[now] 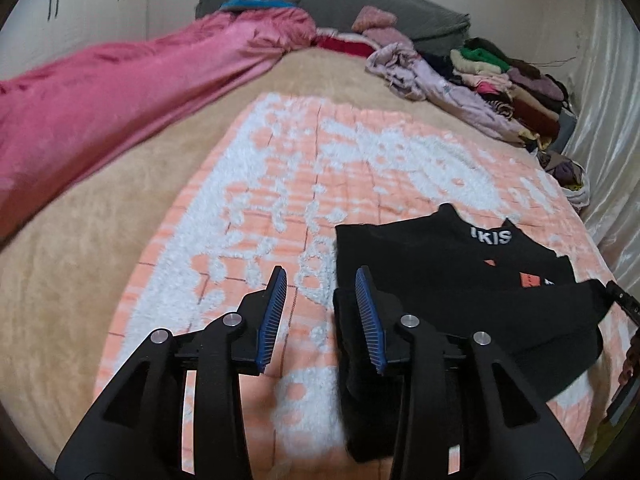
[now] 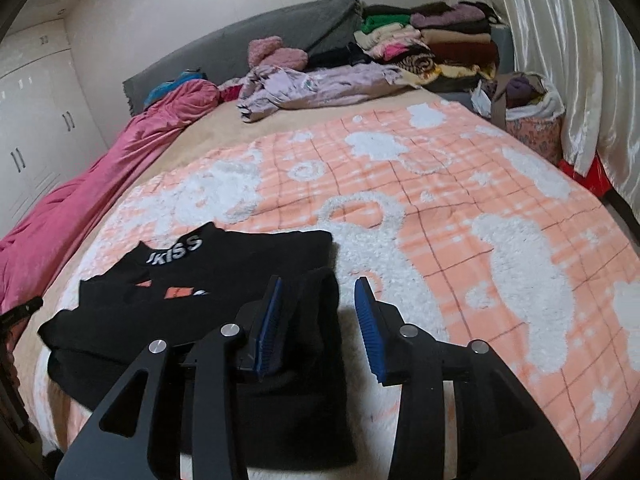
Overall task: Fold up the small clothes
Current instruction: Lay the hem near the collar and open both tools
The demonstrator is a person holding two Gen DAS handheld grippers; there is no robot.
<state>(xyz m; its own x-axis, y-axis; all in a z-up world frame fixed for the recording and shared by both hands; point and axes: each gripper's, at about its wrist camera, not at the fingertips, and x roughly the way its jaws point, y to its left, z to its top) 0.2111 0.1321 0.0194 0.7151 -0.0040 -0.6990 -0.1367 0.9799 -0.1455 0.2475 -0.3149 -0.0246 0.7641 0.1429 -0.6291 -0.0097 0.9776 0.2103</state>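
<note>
We are folding a black top point(image 2: 224, 280) that is lying on the peach-and-white blanket point(image 2: 460, 208) near the front edge of the bed, collar lettering facing away from us. Both grippers are standing released. The left gripper point(image 1: 322, 300) is hovering at the garment's left edge, its right pad over black cloth and its left pad over bare blanket, nothing pinched between them. The right gripper point(image 2: 318, 304) is mirroring this at the right edge, its left pad over the folded sleeve, its right pad over blanket.

We are judging that a side fold has just been laid down. To finish the step well, we are keeping the jaws clear of the cloth as we lift so no layer is dragged. We are checking that both side edges are running parallel before taking the hem, and we are gripping all layers together, since soft knit is liable to slip.
</note>
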